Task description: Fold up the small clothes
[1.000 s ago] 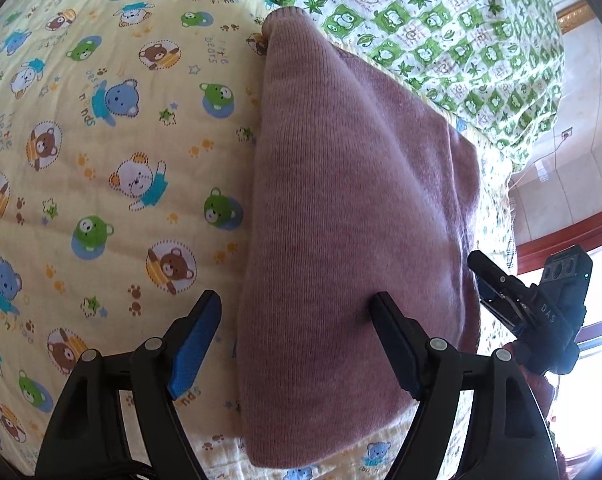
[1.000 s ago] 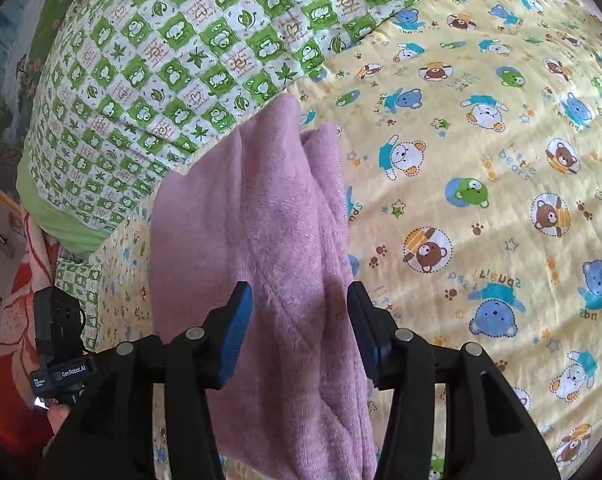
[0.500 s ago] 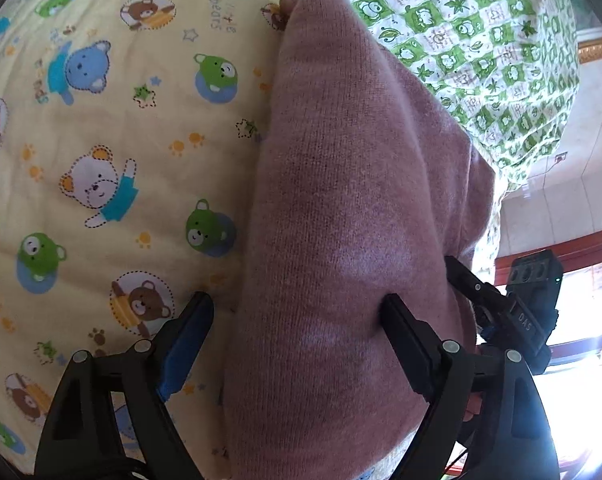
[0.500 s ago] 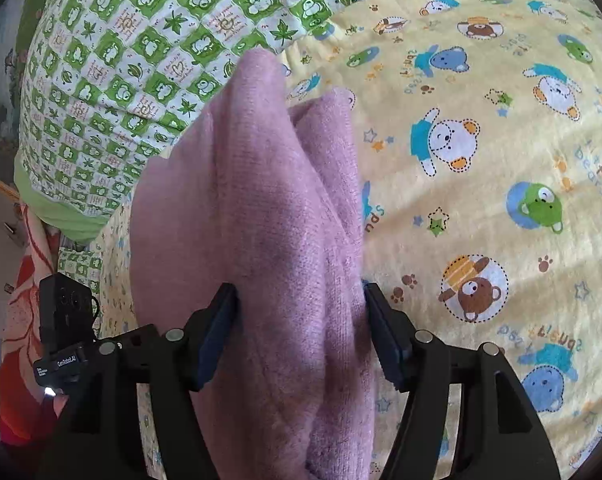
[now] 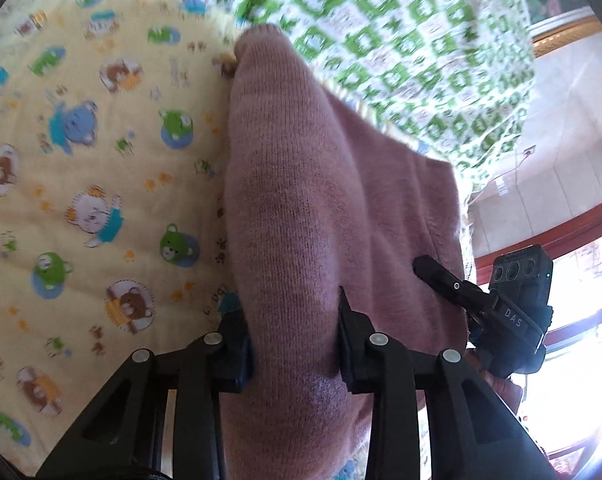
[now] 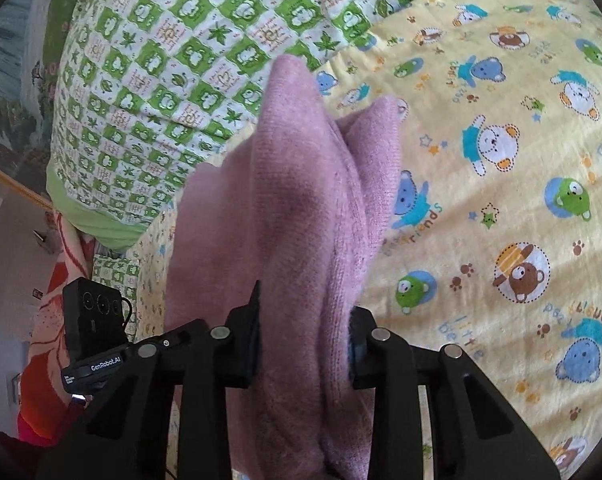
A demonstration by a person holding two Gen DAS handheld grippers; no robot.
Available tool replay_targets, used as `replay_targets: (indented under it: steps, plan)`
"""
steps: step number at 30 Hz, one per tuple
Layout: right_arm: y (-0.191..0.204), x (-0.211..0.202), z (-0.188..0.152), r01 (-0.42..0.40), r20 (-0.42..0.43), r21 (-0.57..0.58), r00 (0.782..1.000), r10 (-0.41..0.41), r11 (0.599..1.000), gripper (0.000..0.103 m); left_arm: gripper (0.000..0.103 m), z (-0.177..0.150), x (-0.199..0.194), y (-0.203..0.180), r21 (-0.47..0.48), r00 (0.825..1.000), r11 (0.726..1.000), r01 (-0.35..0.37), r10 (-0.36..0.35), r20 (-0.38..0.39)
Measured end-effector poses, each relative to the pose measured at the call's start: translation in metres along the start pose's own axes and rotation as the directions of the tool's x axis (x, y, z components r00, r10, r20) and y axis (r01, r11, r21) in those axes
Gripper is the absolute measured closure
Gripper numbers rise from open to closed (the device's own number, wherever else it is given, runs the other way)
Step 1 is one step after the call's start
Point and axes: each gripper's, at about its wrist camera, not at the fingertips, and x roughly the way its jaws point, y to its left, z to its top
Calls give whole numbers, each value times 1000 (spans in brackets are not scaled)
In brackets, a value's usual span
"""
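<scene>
A folded pink knitted garment (image 5: 301, 208) lies lengthwise on the yellow bear-print blanket (image 5: 93, 184). My left gripper (image 5: 295, 340) is shut on its near left edge, fabric bunched between the fingers. In the right wrist view the same pink garment (image 6: 301, 200) rises in a ridge, and my right gripper (image 6: 303, 344) is shut on its near end. The right gripper's body (image 5: 501, 312) shows at the garment's right side in the left wrist view; the left gripper's body (image 6: 97, 332) shows at the left in the right wrist view.
A green-and-white checked quilt (image 5: 401, 40) lies beyond the garment, also in the right wrist view (image 6: 181, 60). The bed edge, a tiled wall and a red-framed window (image 5: 561, 280) are at the right. An orange patterned cloth (image 6: 53, 312) lies at the left.
Both grippers have closed from open onto the pink garment's near end, pinching the fabric, which now bunches up into a ridge. The left wrist view has shifted and blurred.
</scene>
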Motion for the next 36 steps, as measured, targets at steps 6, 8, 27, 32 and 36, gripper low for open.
replay_targets:
  steps: [6,8,27,32,36]
  plan:
    - [53,-3,-10,-69,7,-51,998,70,996,71,70,-8,-66,14,-23,996,1000,4,-2,91]
    - [71,4,-17,-96,-6,-68,995,96,993,71,70,-13,-91,25,-44,993,999,-4,9,120]
    - [149,121,-78,-172,-208,-110,967,146,979,71,70,-63,-170,151,-204,975,972,-118,153,162]
    - [127,128,-80,-140,-217,-71,969,122,988,69,66,-66,-162,162,-225,977,969,-105,142,157]
    - [117,134,-80,-126,-227,-64,968,109,990,64,55,-66,-155,170,-240,974,962,-134,172,145]
